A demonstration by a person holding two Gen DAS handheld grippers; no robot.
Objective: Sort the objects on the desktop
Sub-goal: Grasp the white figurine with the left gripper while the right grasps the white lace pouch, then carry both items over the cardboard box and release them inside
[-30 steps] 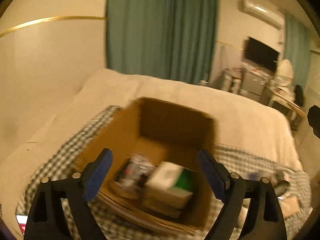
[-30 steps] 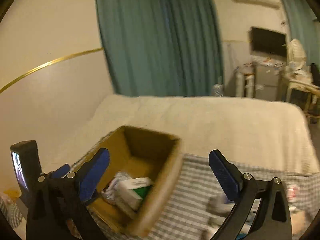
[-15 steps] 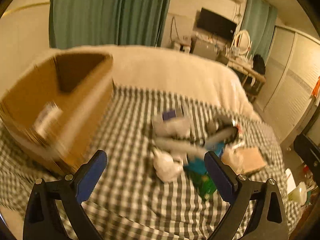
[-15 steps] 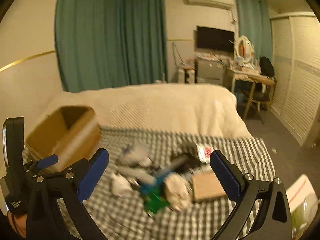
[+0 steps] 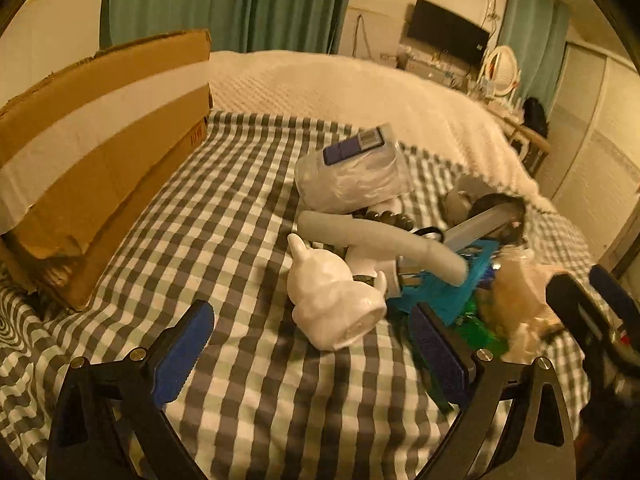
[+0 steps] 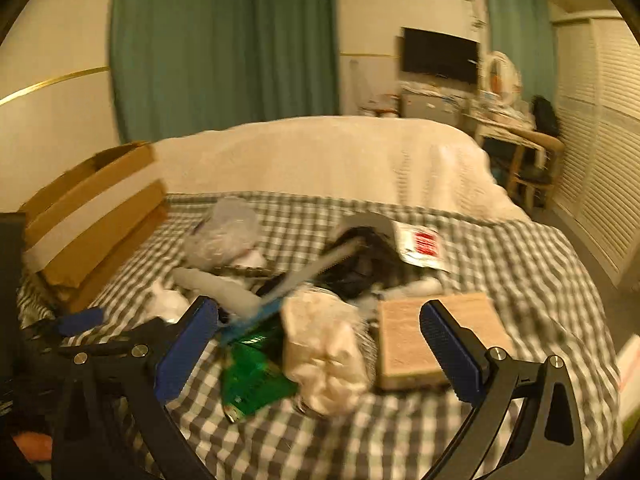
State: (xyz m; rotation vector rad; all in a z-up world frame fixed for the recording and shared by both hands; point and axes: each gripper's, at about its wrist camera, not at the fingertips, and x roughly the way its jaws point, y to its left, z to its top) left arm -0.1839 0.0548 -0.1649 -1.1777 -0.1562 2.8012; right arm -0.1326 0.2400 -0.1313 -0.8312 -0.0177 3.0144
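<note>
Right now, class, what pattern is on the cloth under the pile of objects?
Grey-and-white checks on the cloth; the left wrist view shows it best.

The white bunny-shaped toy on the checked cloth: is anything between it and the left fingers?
Nothing visible. The white bunny-shaped toy lies on bare checked cloth just ahead of the open left gripper, at the near edge of the pile.

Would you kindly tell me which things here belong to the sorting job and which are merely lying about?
Job:
- cardboard box
- white figurine
- plastic bag
- grey tube
- blue rack
- green packet
- tan block
- left tool, right tool, both open

Lying about:
- checked cloth
- white blanket
- curtains
- TV
</note>
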